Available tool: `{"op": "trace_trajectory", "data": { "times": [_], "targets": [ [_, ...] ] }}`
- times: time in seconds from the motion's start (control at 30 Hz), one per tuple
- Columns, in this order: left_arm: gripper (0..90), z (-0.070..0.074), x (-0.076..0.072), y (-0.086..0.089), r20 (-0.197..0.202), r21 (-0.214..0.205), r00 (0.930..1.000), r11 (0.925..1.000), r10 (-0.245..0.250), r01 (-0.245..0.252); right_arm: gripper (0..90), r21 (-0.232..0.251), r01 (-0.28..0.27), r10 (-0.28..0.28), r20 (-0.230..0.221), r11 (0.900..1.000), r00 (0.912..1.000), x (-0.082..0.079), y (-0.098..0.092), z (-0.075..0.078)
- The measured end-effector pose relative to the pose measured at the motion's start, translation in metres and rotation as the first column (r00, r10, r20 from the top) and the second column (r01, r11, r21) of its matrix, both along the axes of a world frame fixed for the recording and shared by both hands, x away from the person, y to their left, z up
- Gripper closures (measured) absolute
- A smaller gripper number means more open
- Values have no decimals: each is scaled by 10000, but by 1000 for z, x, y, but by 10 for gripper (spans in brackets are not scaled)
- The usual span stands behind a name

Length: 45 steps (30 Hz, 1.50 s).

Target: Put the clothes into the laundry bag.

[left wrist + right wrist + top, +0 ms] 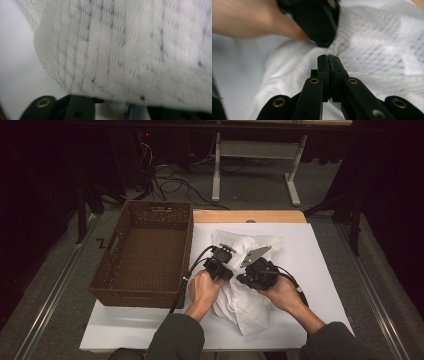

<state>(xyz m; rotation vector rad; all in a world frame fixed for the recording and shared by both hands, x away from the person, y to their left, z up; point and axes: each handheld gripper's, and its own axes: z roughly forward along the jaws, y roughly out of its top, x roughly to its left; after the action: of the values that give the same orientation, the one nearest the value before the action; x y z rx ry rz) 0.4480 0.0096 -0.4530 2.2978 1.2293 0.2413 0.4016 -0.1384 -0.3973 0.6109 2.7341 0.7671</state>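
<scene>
Right gripper (pixel 328 58) jaws pressed together, tips at white cloth (pixel 372 50); whether fabric is pinched between them hard to make out. Just ahead of it, left hand (pixel 249 20) with left gripper (pixel 220 262), blurred. Left gripper jaws hidden under draped cloth in its own view; state cannot be told. Cloth lies crumpled beneath both grippers on white table sheet (pixel 320 270). Brown wicker basket (pixel 145 252) beyond left gripper, at sheet's edge.
</scene>
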Motion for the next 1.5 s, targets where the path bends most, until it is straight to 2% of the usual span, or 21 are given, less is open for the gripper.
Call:
{"op": "trace_trajectory", "data": {
  "times": [0.1, 0.2, 0.3, 0.47, 0.53, 0.63, 0.7, 0.83, 0.97, 1.03, 1.17, 1.23, 1.4, 1.5],
  "targets": [
    [514, 6, -9, 3, 178, 190, 9998, 9998, -108, 105, 896, 51, 401, -400, -211, 9992, 9990, 8, -9, -9],
    [430, 13, -23, 7, 383, 413, 9987, 9986, -331, 315, 895, 140, 767, -761, -425, 9970, 9962, 15, -20, -15],
    [413, 16, -37, 14, 385, 403, 9980, 9980, -506, 490, 894, 216, 983, -971, -502, 9949, 9940, 16, -26, -16],
    [407, 10, -55, 27, 241, 387, 9977, 9973, -634, 624, 891, 230, 1053, -1045, -325, 9942, 9940, 16, -28, -14],
    [406, 6, -57, 30, 165, 374, 9978, 9973, -639, 633, 889, 208, 1054, -1047, -331, 9942, 9940, 17, -28, -14],
    [405, 0, -52, 31, 120, 402, 9985, 9978, -538, 532, 882, 188, 1101, -1094, -321, 9937, 9935, 19, -26, -16],
    [428, -4, -46, 30, 234, 248, 9987, 9987, -444, 438, 865, 176, 1065, -1061, -239, 9942, 9941, 19, -24, -16],
    [525, -11, -35, 29, -126, -449, 9994, 9985, -307, 301, 763, 162, 973, -973, 8, 9951, 9953, 16, -18, -11],
    [619, -10, -37, 26, 3, -667, 9994, 9971, -359, 358, 709, 118, 850, -855, 586, 9963, 9946, 12, -10, -4],
    [654, -6, -41, 25, 129, -626, 9986, 9967, -513, 520, 726, -39, 770, -765, 712, 9970, 9945, 12, -5, -4],
    [682, 1, -51, 23, 392, -504, 9961, 9954, -793, 812, 847, -493, 513, -484, 581, 9975, 9971, 12, 2, -8],
    [690, 7, -58, 24, 536, -371, 9932, 9938, -1030, 1050, 897, -417, 455, -433, 540, 9981, 9976, 11, 1, -8],
    [696, 25, -78, 30, 955, -447, 9868, 9897, -1310, 1357, 900, -62, 87, -83, 542, 9999, 9985, 5, -1, 3],
    [696, 40, -87, 31, 1222, -518, 9811, 9862, -1501, 1573, 900, 346, 17, -33, 451, 9994, 9990, 2, -2, 11]
  ]
}}
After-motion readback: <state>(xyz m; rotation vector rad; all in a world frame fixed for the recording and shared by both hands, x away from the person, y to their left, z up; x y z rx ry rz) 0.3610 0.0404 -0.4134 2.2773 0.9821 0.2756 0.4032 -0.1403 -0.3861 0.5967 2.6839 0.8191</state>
